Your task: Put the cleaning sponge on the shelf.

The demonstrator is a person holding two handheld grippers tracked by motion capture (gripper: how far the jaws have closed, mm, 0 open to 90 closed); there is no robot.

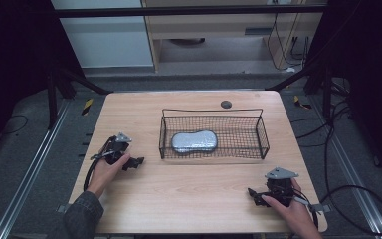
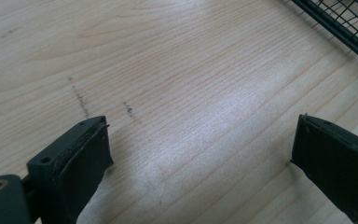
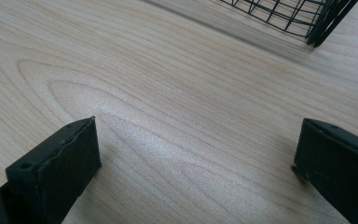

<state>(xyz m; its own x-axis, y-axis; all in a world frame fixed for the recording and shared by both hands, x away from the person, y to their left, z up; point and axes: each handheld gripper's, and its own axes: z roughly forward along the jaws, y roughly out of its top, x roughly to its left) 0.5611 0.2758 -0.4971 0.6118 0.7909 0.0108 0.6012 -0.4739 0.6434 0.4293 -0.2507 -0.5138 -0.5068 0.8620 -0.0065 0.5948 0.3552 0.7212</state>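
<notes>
Left gripper (image 1: pixel 138 162) and right gripper (image 1: pixel 252 193): we see both wide open, empty, resting on table (image 1: pixel 189 199). Grey pouch (image 1: pixel 194 141) lies in basket (image 1: pixel 264 138), long axis left-right, far of both; left one nearer.

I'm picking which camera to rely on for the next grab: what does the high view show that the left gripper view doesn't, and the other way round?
High view alone: the whole wire basket with the silvery pouch lying in its left part, both hands, and the right gripper resting near the table's front right.

Left gripper view alone: faint dark scuff marks on the wood, and a close look at the left gripper, its jaws spread wide with nothing between them.

Shared: the wooden table, the left gripper, and the basket, of which the left gripper view catches just a corner.
</notes>
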